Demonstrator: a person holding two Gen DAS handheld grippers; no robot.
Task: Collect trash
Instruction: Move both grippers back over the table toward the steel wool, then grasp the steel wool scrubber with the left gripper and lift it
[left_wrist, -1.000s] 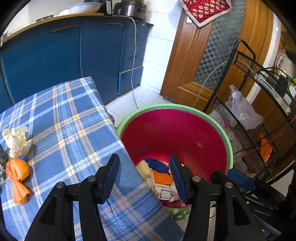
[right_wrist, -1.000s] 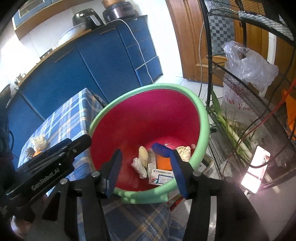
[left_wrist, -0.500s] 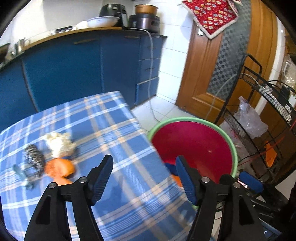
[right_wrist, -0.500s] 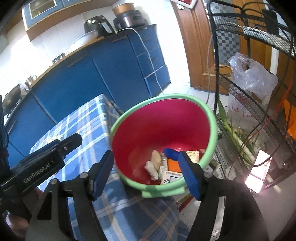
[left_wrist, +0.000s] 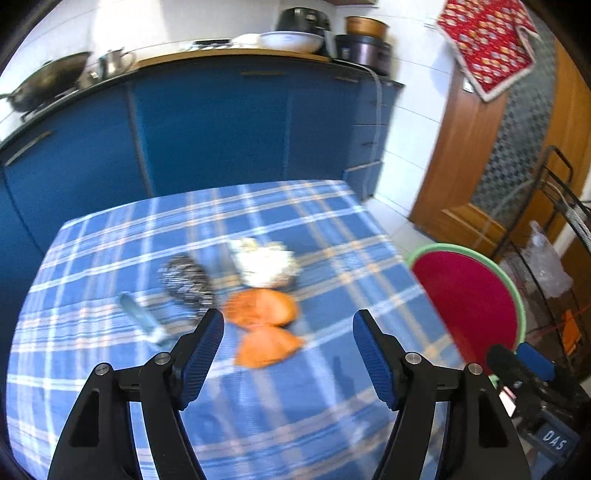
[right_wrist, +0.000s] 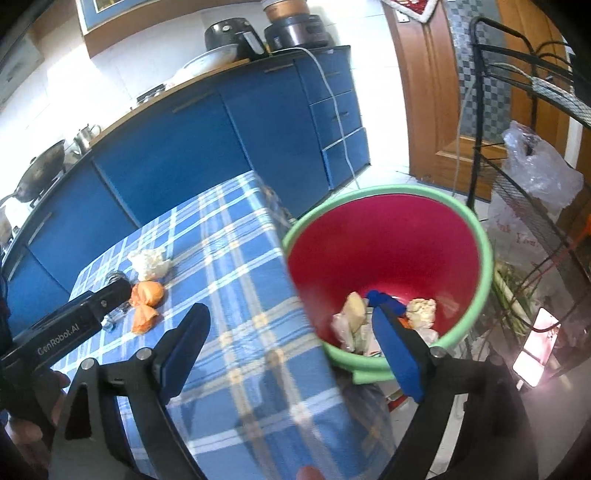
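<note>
hovering your left gripper (left_wrist: 288, 336), jaws just widened and empty, above the orange wrapper (left_wrist: 264, 325) on the checked tablecloth (left_wrist: 314, 406), you look set to grab it. your right gripper (right_wrist: 291, 347), also just spread and empty, sits near the red bin (right_wrist: 406, 236) at the table's right, where collected scraps lie.

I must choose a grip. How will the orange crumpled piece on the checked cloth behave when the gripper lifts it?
The orange piece looks like a thin crumpled bag, so it is probably light and floppy. It would likely squash between the pads and droop. Its crumpled lobes suggest it will not roll.
</note>
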